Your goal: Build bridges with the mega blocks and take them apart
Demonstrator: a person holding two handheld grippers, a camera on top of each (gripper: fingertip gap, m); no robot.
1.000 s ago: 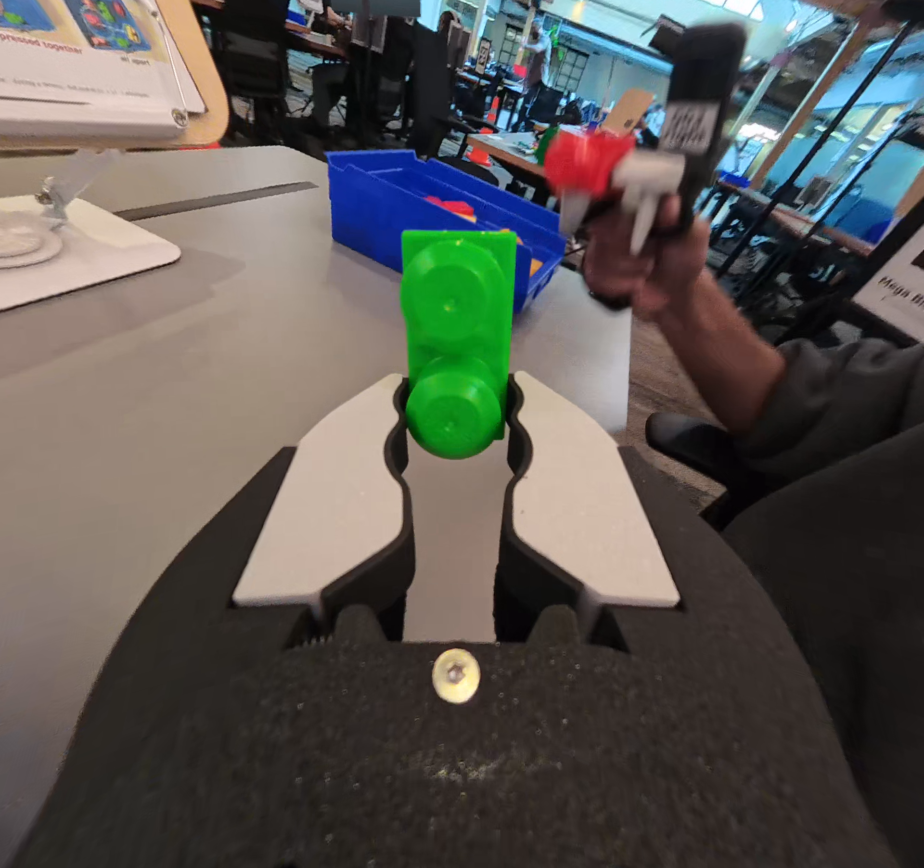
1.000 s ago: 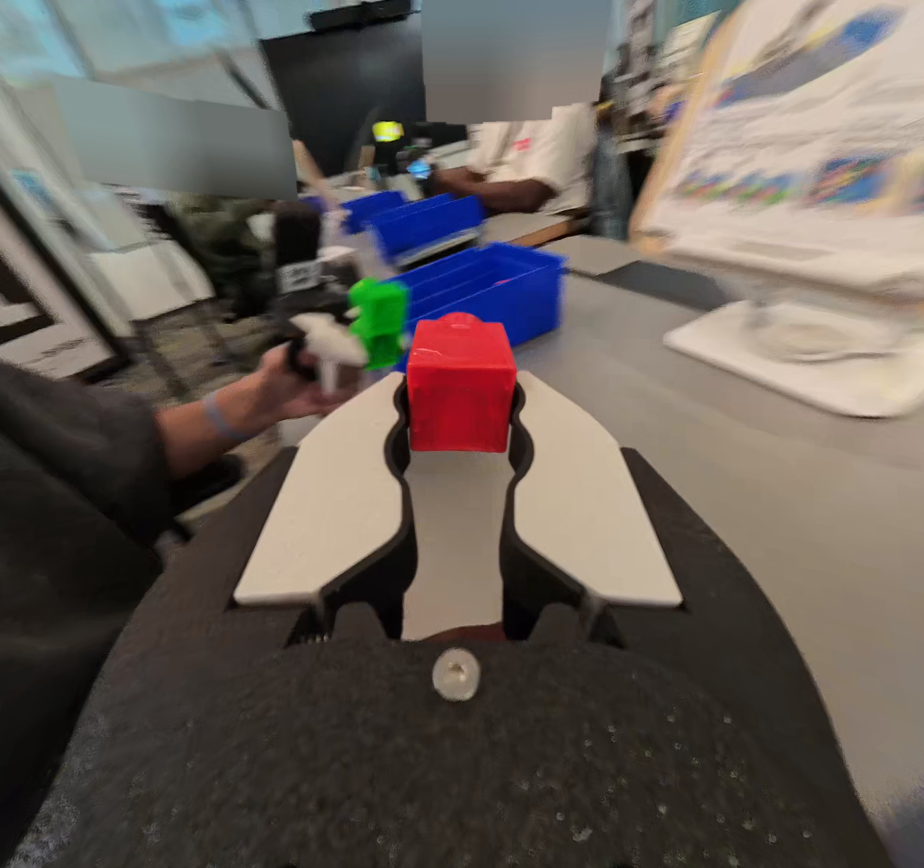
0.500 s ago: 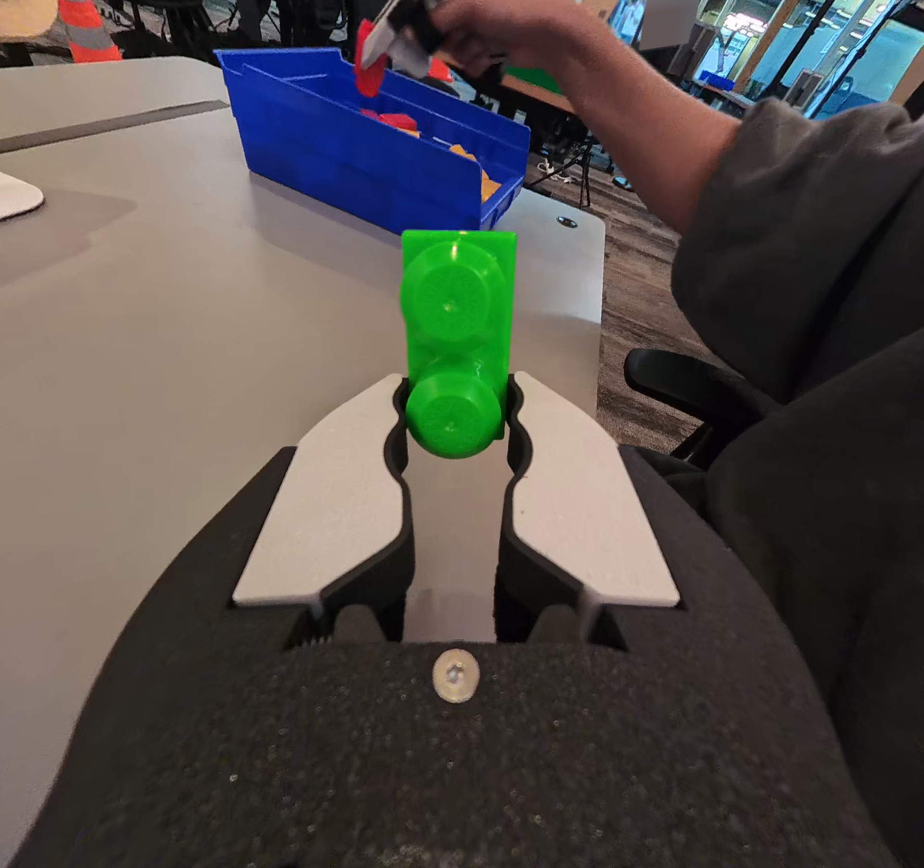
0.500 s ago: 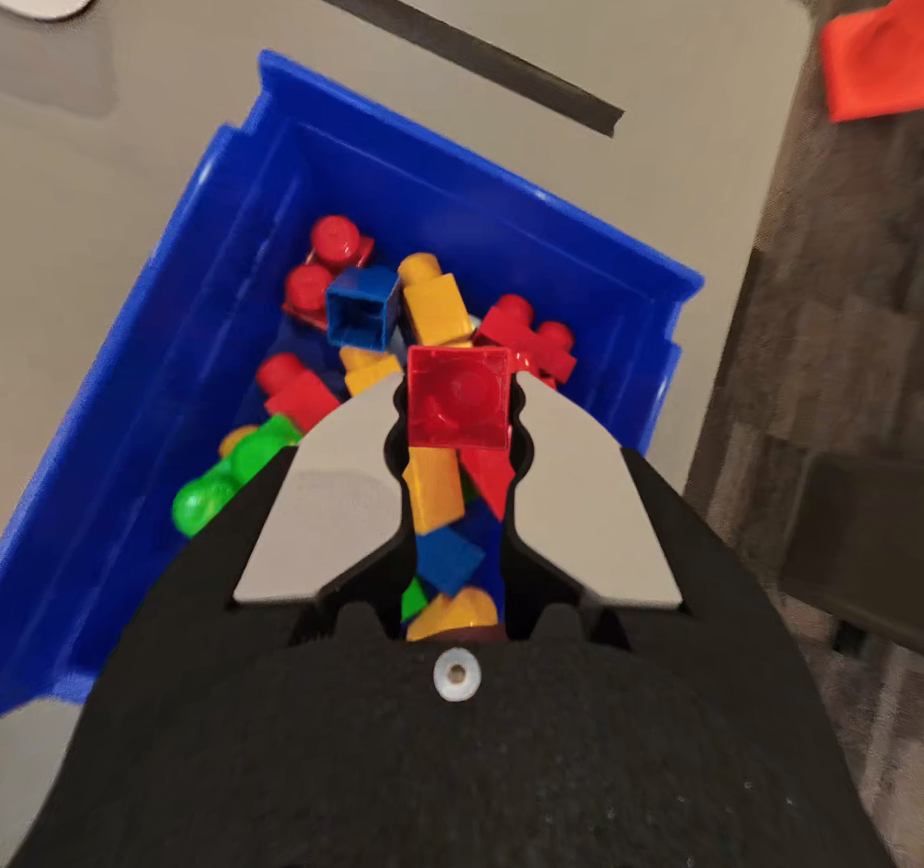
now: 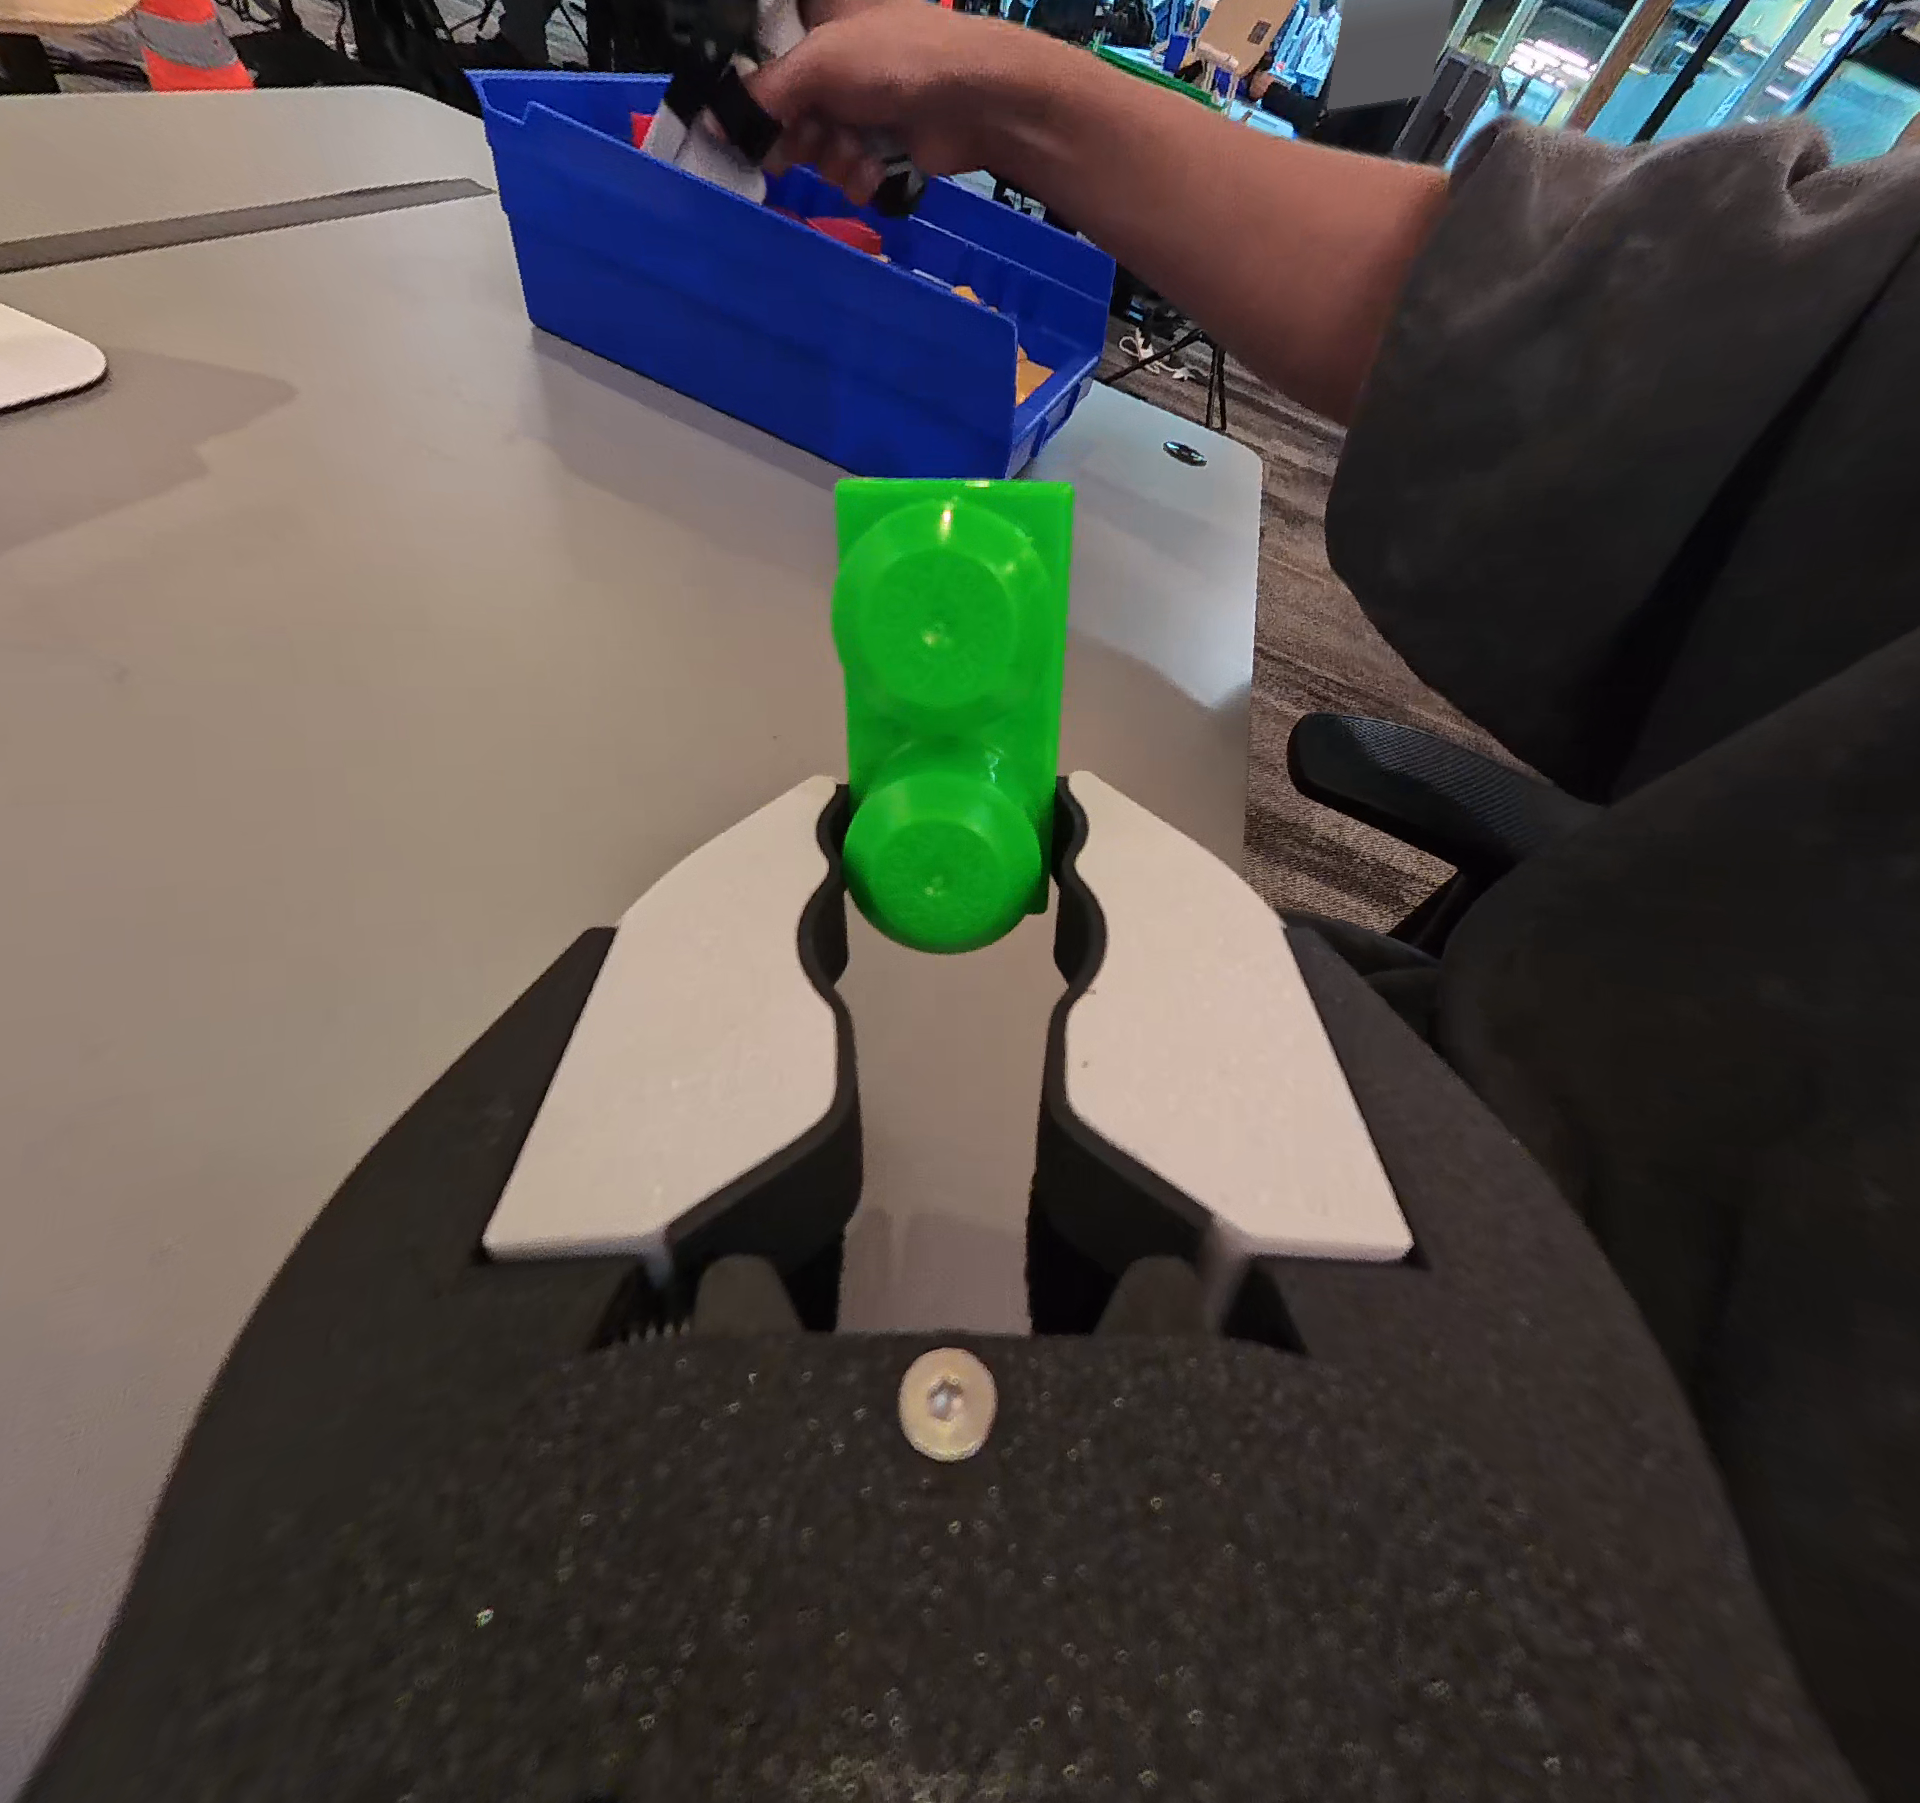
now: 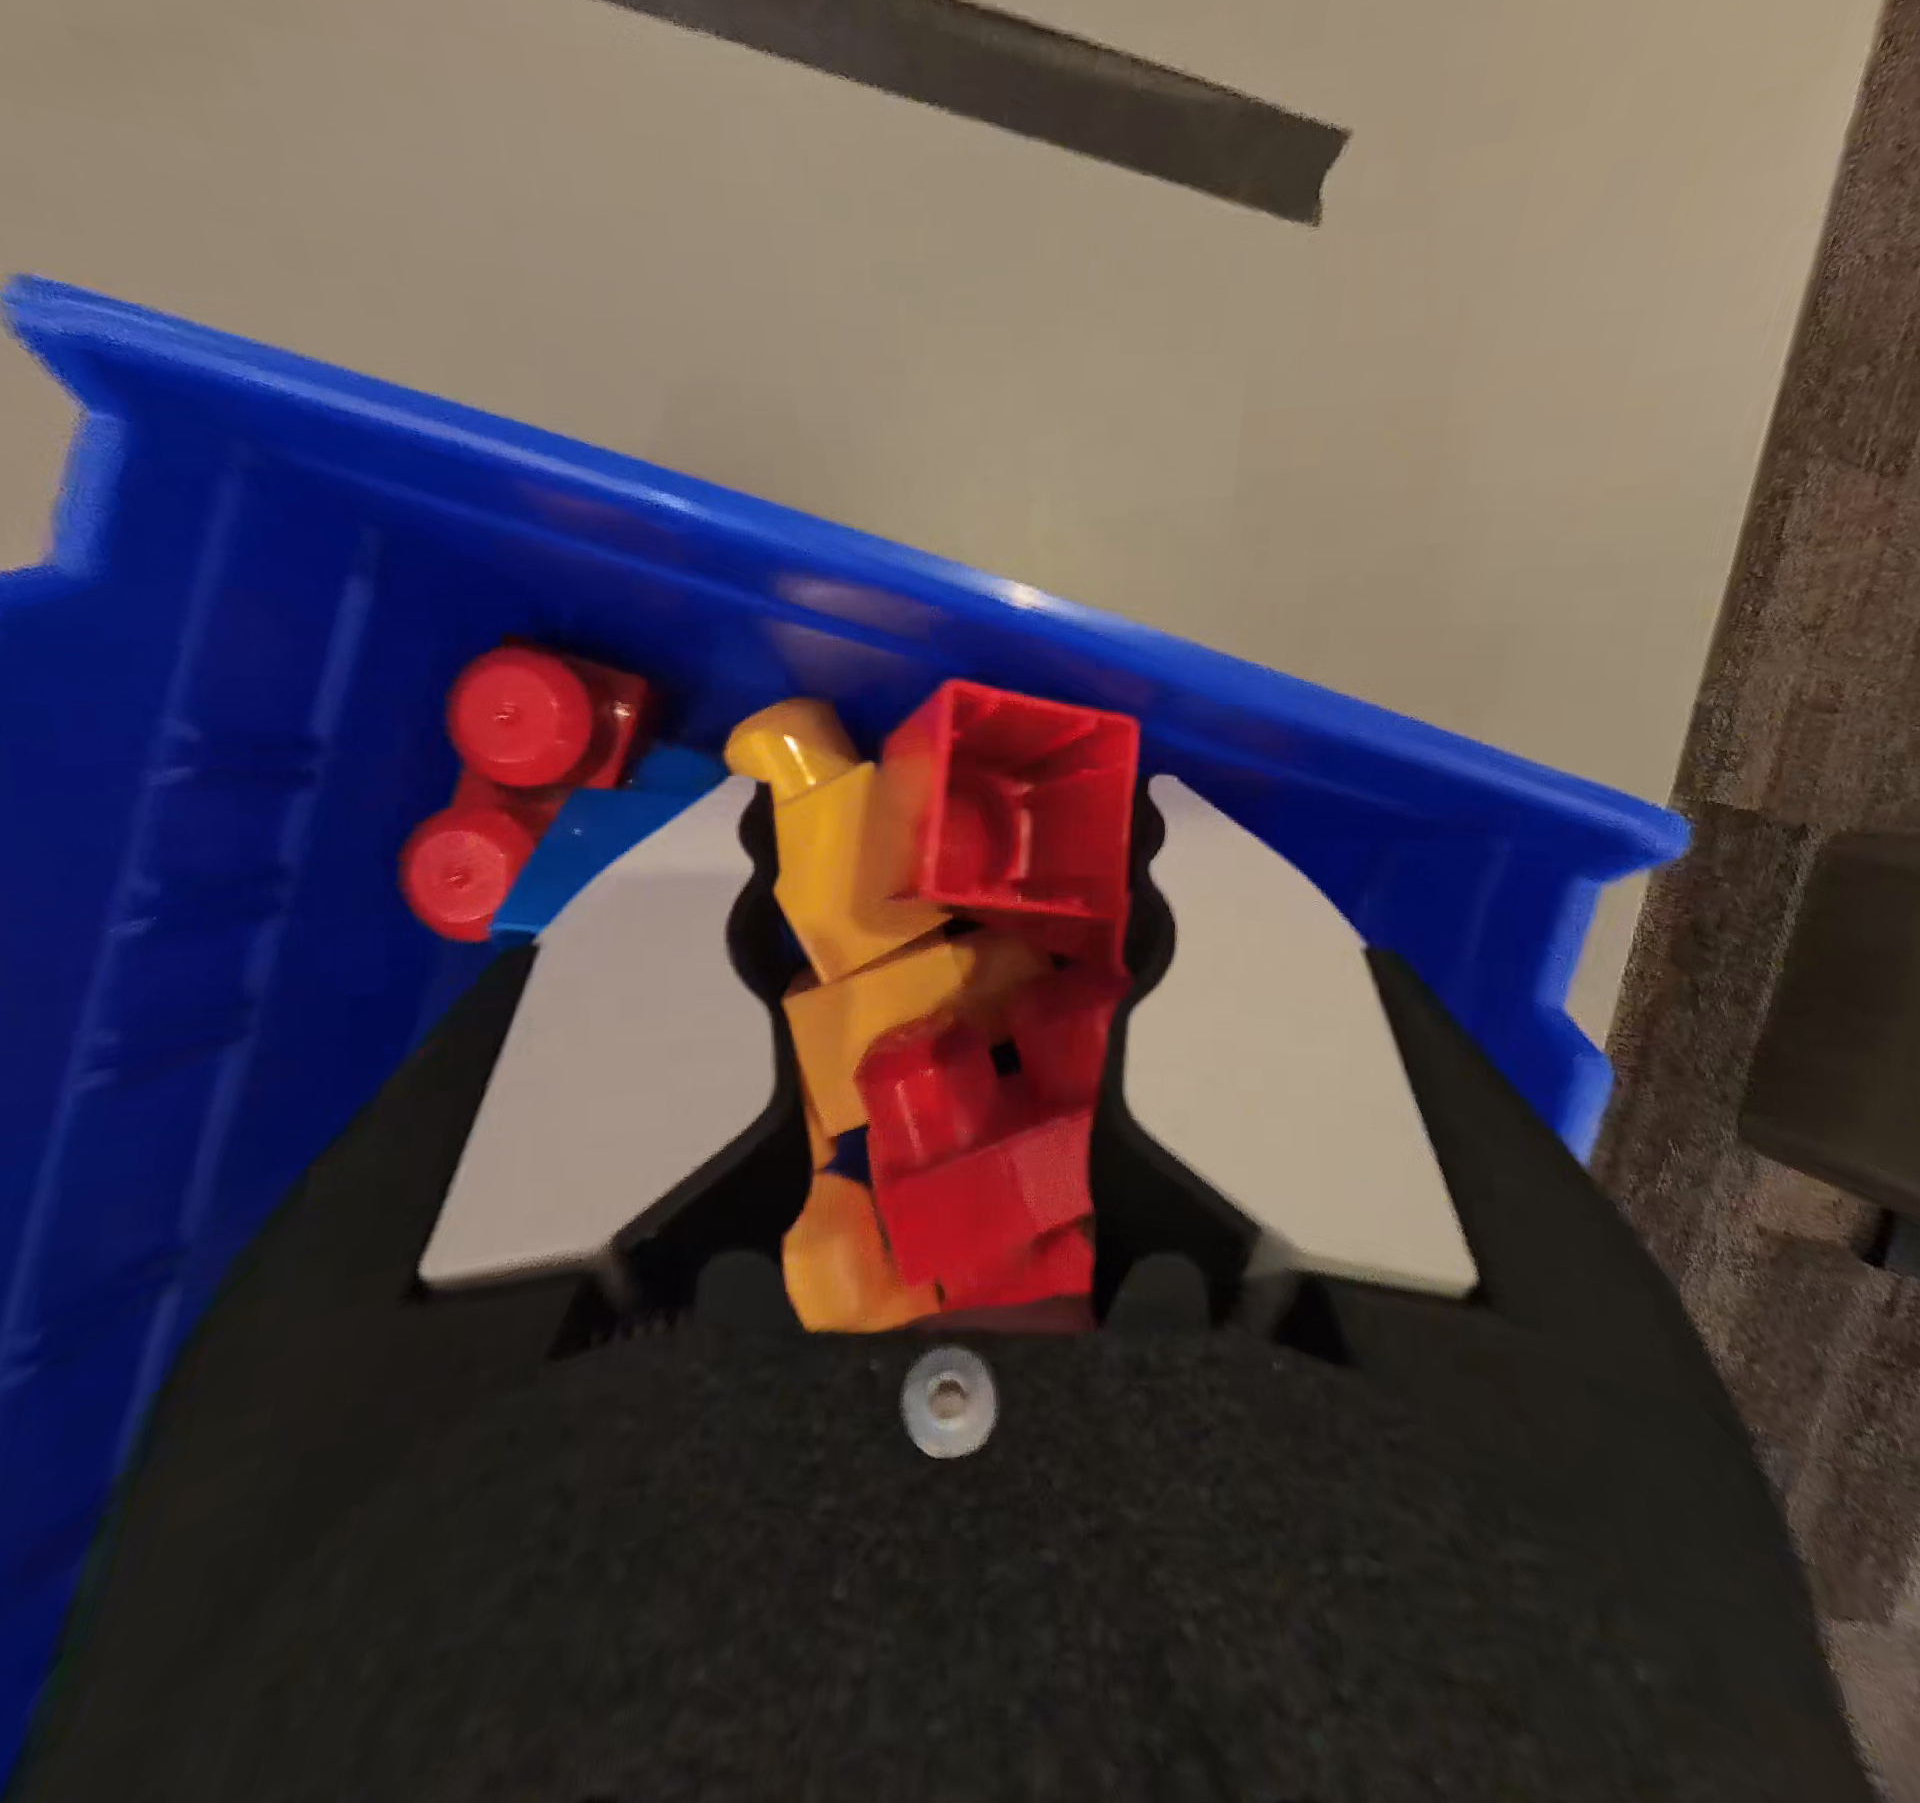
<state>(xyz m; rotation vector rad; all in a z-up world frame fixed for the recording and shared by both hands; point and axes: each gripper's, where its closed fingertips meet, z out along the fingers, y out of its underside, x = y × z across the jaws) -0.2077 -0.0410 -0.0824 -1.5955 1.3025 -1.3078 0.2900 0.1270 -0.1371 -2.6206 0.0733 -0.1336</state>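
- The left gripper (image 5: 943,844) has its jaws clamped on a green two-stud block (image 5: 951,704), gripping the lower end; the studs face the camera and the block stands up beyond the fingertips, above the grey surface (image 5: 364,662).
- The right gripper (image 6: 951,823) points down into the blue bin (image 6: 260,714) with its jaws spread wide and gripping nothing.
- A single red block (image 6: 1023,808) lies hollow side up between the jaw tips, close to the right-hand one; whether it touches that tip cannot be told through the blur.
- Beneath and behind it lie yellow blocks (image 6: 831,870) and more red blocks (image 6: 977,1192) in a heap.
- A red two-stud block (image 6: 509,787) sits by the bin's far wall, with a blue block (image 6: 582,849) against it.
- In the left wrist view the bin (image 5: 790,319) stands near the far edge of the surface, well apart from the green block, and the person's hand (image 5: 883,80) holds the right gripper (image 5: 717,132) tipped into it.
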